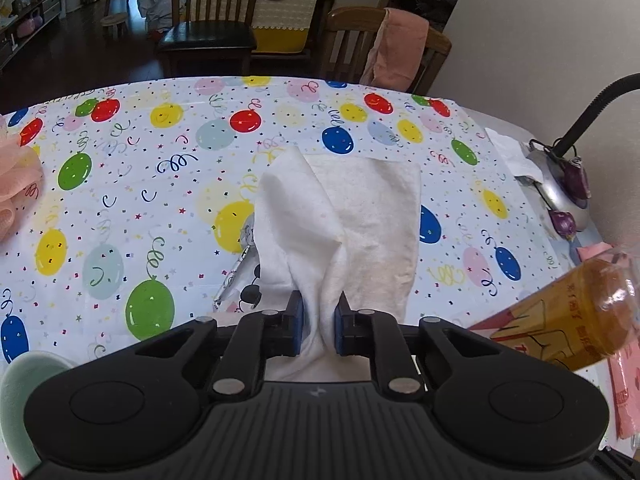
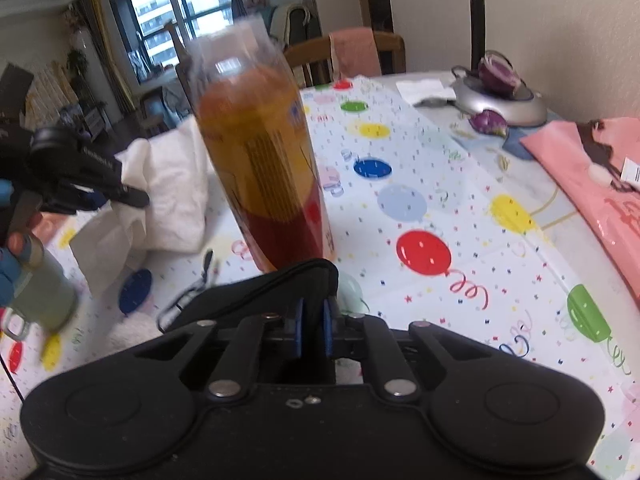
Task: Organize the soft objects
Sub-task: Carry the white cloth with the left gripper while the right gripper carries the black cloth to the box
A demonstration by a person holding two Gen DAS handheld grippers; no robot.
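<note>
White cloth is pinched between the closed pads of the left hand-held gripper, its near edge bunched up while the far part lies flat mid-bench. The right hand-held gripper clamps a black fabric item at the near edge, right in front of a tall amber bottle.

Left wrist view: low over the near edge of the bench, facing its far edge and the chairs beyond. Right wrist view: close above the bench, near its right edge, facing left toward the window. Shared: white cloth, amber bottle, lamp base.
</note>
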